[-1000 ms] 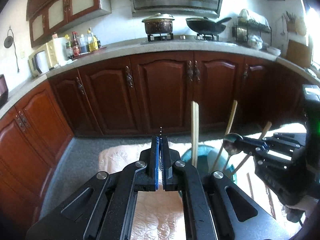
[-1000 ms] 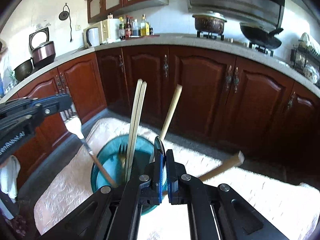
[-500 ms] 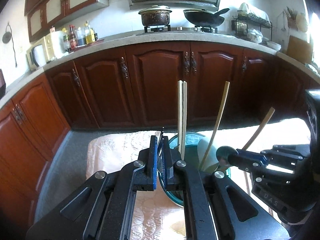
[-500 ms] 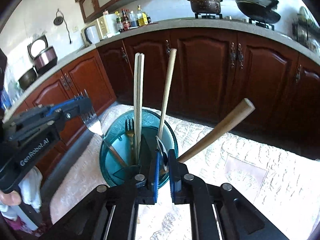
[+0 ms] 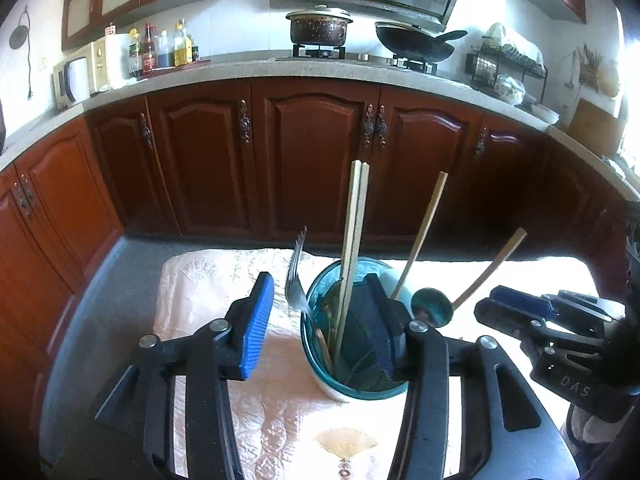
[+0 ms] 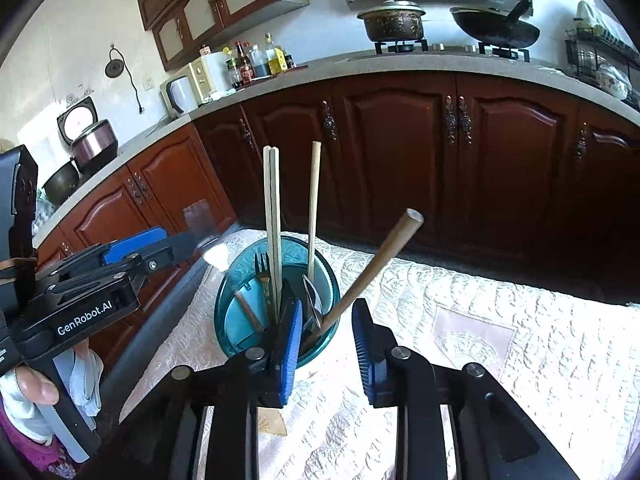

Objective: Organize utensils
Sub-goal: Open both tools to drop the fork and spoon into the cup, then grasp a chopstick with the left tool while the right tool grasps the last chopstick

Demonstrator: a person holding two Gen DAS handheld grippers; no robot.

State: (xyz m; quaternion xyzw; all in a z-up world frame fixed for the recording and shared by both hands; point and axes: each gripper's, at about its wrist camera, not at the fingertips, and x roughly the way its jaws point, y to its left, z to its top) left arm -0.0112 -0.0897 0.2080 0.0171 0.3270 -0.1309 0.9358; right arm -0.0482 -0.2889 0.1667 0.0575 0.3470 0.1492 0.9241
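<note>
A teal utensil holder point(image 5: 352, 376) stands on the cloth, holding a pair of chopsticks point(image 5: 354, 236), a single chopstick point(image 5: 422, 232) and a wooden-handled utensil point(image 5: 494, 266). My left gripper point(image 5: 318, 292) hangs over its left rim, jaws opening. A metal fork point(image 5: 295, 280) stands tines up between them, touched by neither pad, its handle running down into the holder. My right gripper point(image 6: 327, 308) is at the holder's point(image 6: 240, 292) near rim, jaws also opening. A metal spoon point(image 6: 311, 300) rests inside just ahead of them, beside the wooden handle point(image 6: 380, 264). Another fork point(image 6: 262, 268) sits in the holder.
A pale embroidered cloth point(image 6: 500, 320) covers the table. Dark red cabinets point(image 5: 312, 168) under a stone counter run behind it, with grey floor point(image 5: 100, 312) between. A person's hand point(image 6: 34, 390) holds the left gripper point(image 6: 176, 246) at the left edge. The right gripper point(image 5: 516, 308) reaches in from the right.
Both grippers came closer to the holder and their jaws parted. The left let go of the fork, the right let go of the metal spoon, which now sits in the holder.
</note>
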